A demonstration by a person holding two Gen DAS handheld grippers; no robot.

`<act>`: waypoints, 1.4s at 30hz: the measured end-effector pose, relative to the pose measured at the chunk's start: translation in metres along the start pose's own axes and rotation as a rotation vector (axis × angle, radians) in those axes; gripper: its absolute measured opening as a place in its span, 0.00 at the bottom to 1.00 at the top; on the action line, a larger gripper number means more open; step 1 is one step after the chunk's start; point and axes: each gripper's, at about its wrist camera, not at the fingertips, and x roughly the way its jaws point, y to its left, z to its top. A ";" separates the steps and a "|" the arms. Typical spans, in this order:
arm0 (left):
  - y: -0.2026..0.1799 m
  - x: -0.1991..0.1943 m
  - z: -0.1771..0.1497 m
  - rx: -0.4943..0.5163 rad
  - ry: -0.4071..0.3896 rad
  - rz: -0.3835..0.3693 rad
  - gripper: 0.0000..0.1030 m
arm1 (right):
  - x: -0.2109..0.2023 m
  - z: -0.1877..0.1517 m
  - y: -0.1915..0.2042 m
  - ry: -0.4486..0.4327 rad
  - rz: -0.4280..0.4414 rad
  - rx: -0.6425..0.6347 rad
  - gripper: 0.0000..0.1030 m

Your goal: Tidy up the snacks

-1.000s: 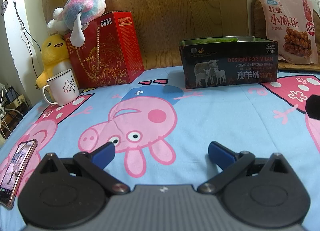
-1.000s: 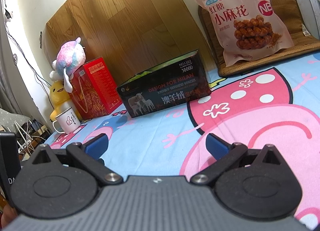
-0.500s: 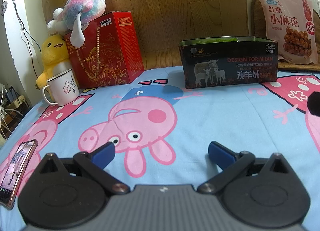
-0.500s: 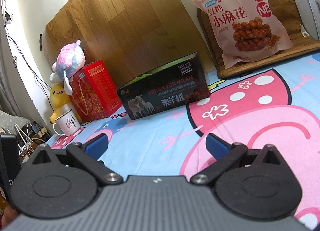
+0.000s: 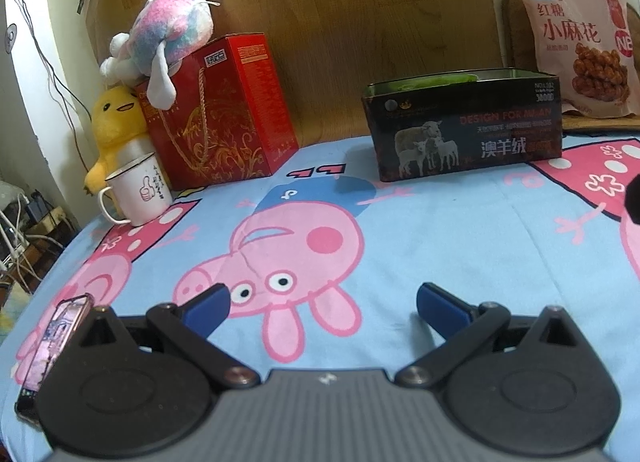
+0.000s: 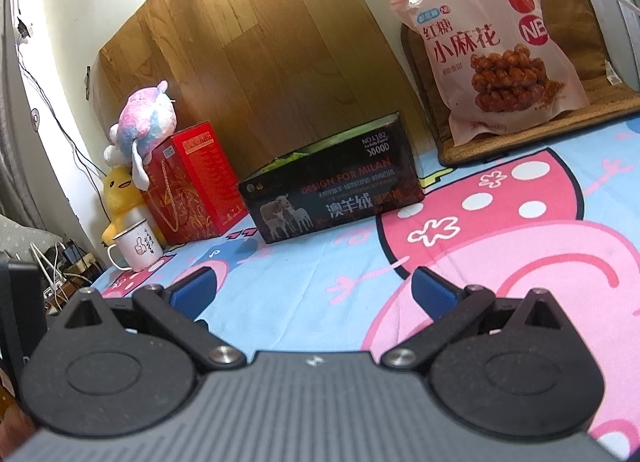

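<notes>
A blue bedsheet (image 5: 460, 229) printed with pink cartoon pigs covers the whole surface, and a wood-grain board (image 5: 340, 21) leans on the wall at the far side. Against that board, far right, stands the pink snack bag (image 6: 492, 49), upright and propped on a brown woven mat (image 6: 576, 21); it shows twisted fried dough on its front. Just left of it and a little nearer sits the dark open box (image 5: 464, 125) with sheep printed on the side, something green showing above its rim. The bag and the box are close but I cannot tell whether they touch.

Far left is a red gift box (image 5: 224, 109) with a gold cord handle, a pastel plush toy (image 5: 168, 29) lying on its top. A yellow duck plush (image 5: 114, 121) stands beside it, and a white enamel mug (image 5: 138, 189) stands in front of the duck. A phone (image 5: 52, 342) lies flat at the near left edge.

The left gripper (image 5: 322, 306) hovers low over the sheet at the near side, its 2 blue-tipped fingers spread wide with nothing between them. The right gripper (image 6: 314, 288) is likewise spread and empty, tilted, aimed toward the dark box and the bag, both well apart from it.
</notes>
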 end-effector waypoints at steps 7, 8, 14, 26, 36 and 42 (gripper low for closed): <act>-0.001 -0.010 0.010 0.006 -0.026 0.024 1.00 | -0.005 -0.001 -0.003 -0.037 0.014 0.010 1.00; 0.000 -0.011 0.012 0.002 -0.030 0.024 1.00 | -0.007 -0.001 -0.003 -0.044 0.015 0.012 1.00; -0.003 -0.015 0.020 0.012 -0.016 0.042 1.00 | -0.012 -0.001 -0.007 -0.082 0.023 0.037 1.00; -0.010 -0.020 0.023 0.058 -0.001 0.065 1.00 | -0.014 0.000 -0.017 -0.093 0.054 0.092 1.00; -0.014 -0.019 0.022 0.077 0.009 0.080 1.00 | -0.016 0.000 -0.021 -0.096 0.064 0.118 1.00; -0.015 -0.019 0.022 0.091 0.002 0.100 1.00 | -0.016 0.000 -0.021 -0.096 0.065 0.120 1.00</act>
